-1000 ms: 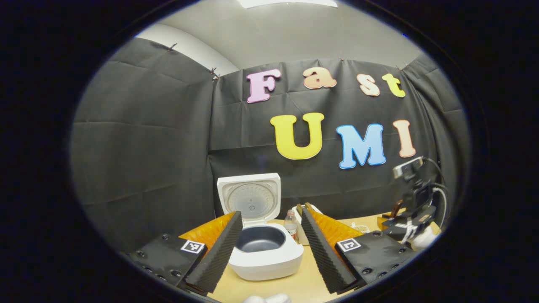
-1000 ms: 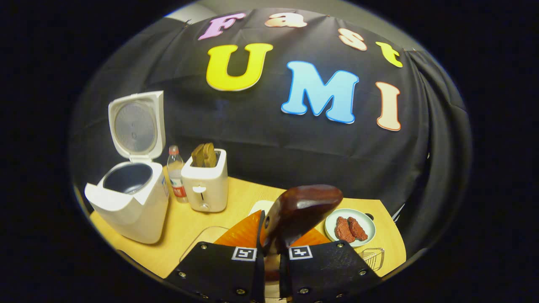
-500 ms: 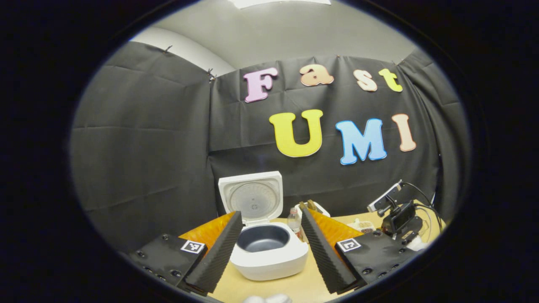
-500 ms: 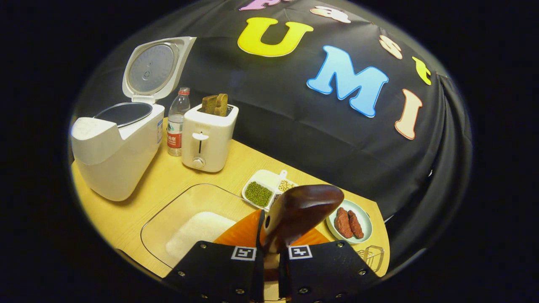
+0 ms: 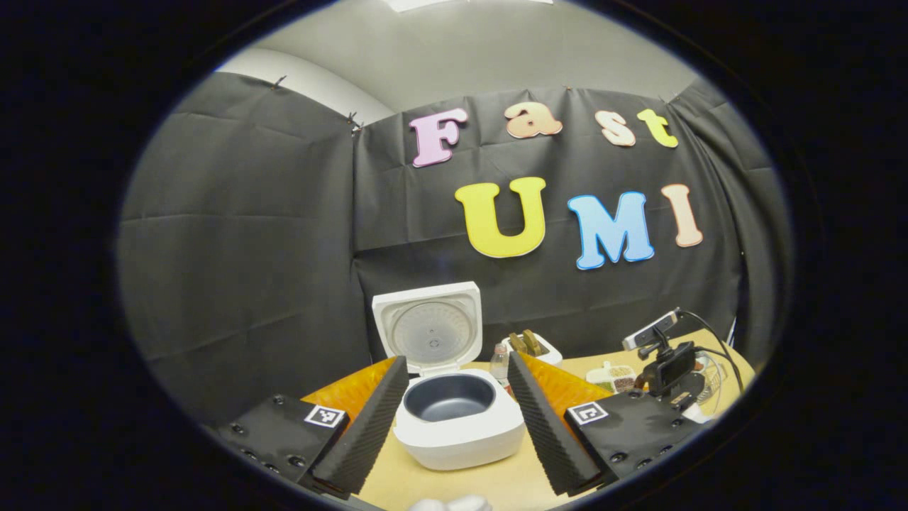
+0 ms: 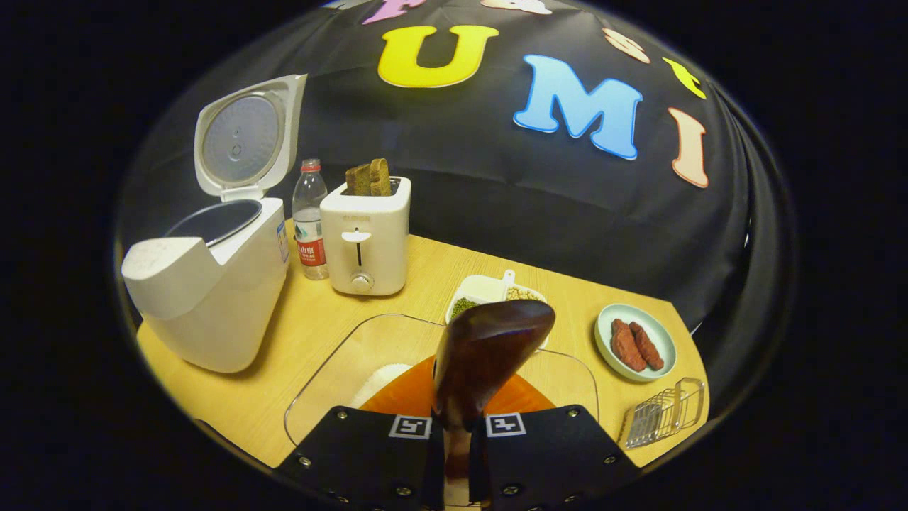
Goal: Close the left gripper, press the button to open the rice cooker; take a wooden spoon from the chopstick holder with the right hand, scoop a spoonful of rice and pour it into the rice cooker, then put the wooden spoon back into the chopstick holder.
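Over the clear rice tray (image 6: 333,355), right gripper (image 6: 457,397) clamped on wooden spoon (image 6: 489,348). Left gripper (image 5: 454,419) spread wide, empty, facing open rice cooker (image 5: 454,419).

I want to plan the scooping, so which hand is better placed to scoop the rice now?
Right. Its tongs are shut on the wooden spoon, whose bowl hangs over the clear tray of rice. The left tongs are open and hold nothing, facing the open rice cooker.
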A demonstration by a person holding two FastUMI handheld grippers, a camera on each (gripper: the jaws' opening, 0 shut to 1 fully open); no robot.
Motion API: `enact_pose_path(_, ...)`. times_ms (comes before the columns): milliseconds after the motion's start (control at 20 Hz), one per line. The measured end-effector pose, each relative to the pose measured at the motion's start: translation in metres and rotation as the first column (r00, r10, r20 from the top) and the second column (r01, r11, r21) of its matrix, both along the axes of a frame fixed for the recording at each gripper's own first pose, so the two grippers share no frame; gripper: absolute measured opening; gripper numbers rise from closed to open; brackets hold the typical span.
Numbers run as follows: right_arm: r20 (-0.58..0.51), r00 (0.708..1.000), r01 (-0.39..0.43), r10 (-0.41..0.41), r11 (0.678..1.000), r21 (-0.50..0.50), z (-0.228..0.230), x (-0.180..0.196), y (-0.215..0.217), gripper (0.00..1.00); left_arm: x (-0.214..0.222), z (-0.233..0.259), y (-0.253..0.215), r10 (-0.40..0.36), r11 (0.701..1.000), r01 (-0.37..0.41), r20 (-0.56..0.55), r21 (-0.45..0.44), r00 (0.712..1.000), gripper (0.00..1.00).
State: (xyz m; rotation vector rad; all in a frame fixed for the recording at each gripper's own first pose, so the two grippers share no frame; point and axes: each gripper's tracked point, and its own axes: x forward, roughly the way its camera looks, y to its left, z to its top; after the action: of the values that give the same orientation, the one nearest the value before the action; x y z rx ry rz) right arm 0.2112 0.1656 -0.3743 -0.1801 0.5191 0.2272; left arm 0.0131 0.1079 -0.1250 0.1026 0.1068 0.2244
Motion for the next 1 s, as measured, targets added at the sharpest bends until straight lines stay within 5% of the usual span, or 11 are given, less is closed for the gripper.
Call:
enact_pose_path(250, -0.127, 0.989, 0.115, -0.078, 0.940, 0.320, -0.001, -0.002, 0.005, 0.13, 0.000, -0.004, 0.008, 0.005, 1.000, -0.005, -0.008, 0.004, 1.000, 0.96)
enact_pose_path(450, -0.259, 0.959, 0.250, -0.119, 0.786, 0.566, -0.007, -0.001, -0.004, 0.14, 0.002, -0.004, 0.010, 0.005, 1.000, -0.005, -0.012, -0.001, 1.000, 1.00)
enact_pose_path(1000, -0.294, 0.940, 0.340, -0.171, 0.513, 0.788, 0.022, 0.006, -0.051, 0.13, 0.012, 0.009, 0.003, -0.027, 1.000, 0.027, 0.001, 0.003, 1.000, 1.00)
